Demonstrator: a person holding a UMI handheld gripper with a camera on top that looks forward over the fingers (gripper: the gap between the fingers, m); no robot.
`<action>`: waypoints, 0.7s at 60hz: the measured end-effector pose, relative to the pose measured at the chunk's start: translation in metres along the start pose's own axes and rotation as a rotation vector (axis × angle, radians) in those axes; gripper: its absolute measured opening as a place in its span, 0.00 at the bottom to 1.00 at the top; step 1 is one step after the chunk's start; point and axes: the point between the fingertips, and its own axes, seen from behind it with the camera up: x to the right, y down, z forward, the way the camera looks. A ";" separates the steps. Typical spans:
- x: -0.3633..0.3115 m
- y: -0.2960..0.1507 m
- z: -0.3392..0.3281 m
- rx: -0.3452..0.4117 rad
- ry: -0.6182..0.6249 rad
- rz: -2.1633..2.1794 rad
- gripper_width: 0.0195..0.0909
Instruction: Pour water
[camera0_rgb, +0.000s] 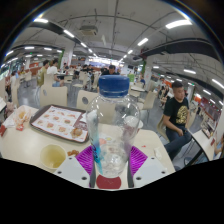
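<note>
The clear water bottle (111, 125), blue cap up, is held upright between the 2 pink pads (86, 158) of the gripper (110, 160), closed on its lower body. The yellow cup (53, 156) sits left, near; a tilt leftward is called for.

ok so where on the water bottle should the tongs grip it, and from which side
Grip the water bottle at mid-body, below the blue cap, coming in level from this near side. It stands upright and its round clear body already sits between the tongs, which look closed on it at that height. The cap end must stay free for pouring.
</note>
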 end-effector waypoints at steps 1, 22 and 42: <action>0.000 0.005 0.003 -0.002 -0.013 0.017 0.32; 0.001 0.098 0.040 -0.090 -0.073 0.165 0.33; 0.003 0.116 0.038 -0.102 -0.067 0.179 0.53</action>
